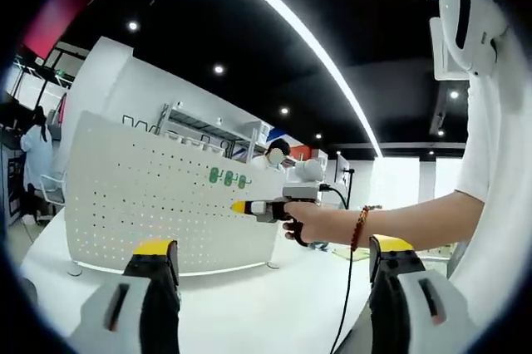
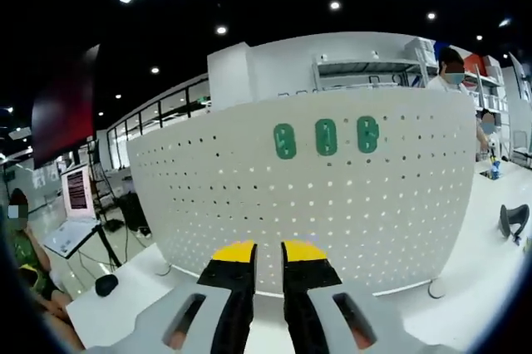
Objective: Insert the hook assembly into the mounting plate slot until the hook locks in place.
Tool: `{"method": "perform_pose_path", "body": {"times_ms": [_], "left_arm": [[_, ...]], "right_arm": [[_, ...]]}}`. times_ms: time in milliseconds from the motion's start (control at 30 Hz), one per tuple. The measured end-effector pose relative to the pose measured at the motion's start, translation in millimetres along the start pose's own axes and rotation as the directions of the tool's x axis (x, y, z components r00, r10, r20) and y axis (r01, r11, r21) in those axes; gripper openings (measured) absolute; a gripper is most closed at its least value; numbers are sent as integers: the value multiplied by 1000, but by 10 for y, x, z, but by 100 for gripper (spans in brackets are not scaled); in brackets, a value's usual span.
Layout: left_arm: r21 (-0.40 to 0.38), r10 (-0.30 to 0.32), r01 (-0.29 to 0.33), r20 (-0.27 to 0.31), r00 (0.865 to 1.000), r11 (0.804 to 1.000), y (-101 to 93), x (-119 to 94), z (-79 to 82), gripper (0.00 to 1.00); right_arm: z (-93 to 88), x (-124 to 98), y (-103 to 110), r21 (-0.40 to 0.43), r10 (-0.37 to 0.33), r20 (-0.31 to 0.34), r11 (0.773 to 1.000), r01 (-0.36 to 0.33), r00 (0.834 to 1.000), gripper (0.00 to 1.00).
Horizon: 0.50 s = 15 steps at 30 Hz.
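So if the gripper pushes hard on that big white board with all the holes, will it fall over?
Possibly. The pegboard stands upright on the table on small feet, so a hard push high up might tip or slide it. It looks like a thin, curved sheet, so it may flex slightly.

one pegboard, three green hooks

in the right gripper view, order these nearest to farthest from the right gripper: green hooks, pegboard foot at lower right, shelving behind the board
1. The pegboard foot, low on the table to the right of the right gripper.
2. The green hooks, high on the pegboard face above the jaws.
3. The shelving, beyond the board's top edge, upper right.
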<state>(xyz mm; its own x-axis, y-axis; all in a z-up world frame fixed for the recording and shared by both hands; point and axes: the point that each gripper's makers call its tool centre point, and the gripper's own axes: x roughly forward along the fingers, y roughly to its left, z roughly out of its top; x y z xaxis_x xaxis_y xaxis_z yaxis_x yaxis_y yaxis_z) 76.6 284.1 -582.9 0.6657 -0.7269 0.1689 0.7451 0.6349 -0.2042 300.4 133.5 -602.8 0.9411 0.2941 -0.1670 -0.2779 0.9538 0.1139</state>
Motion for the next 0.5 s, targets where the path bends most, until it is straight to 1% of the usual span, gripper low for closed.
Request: {"method": "perform_pose_path", "body": {"times_ms": [67,167,233,333,400,500], "left_arm": [[-18,-1,0,-1,1000,1000,-21,7,-11,98],[2,3,-3,-19,1000,1000,-72,30,-46,99],[1,4,-4,-27,1000,1000,-90,38,-68,99],[7,9,-9,-49,999,1000,-109,42,-118,99],[24,20,-19,-61,998,1000,-107,39,-134,98],[15,30,-29,-59,998,999,-88,32,-131,99]], "right_arm": [[-69,-28,6,14,8,-17,1000,-7,1000,12],[-154,-66,9,22,18,-31,1000,-17,999,12],[-204,-72,31,29,37,-40,999,-36,998,13],[-291,-82,63,23,49,-62,999,-48,997,14],[-332,-83,76,32,55,-67,998,-53,996,14],[-416,-67,101,38,62,-80,998,-59,995,14]]}}
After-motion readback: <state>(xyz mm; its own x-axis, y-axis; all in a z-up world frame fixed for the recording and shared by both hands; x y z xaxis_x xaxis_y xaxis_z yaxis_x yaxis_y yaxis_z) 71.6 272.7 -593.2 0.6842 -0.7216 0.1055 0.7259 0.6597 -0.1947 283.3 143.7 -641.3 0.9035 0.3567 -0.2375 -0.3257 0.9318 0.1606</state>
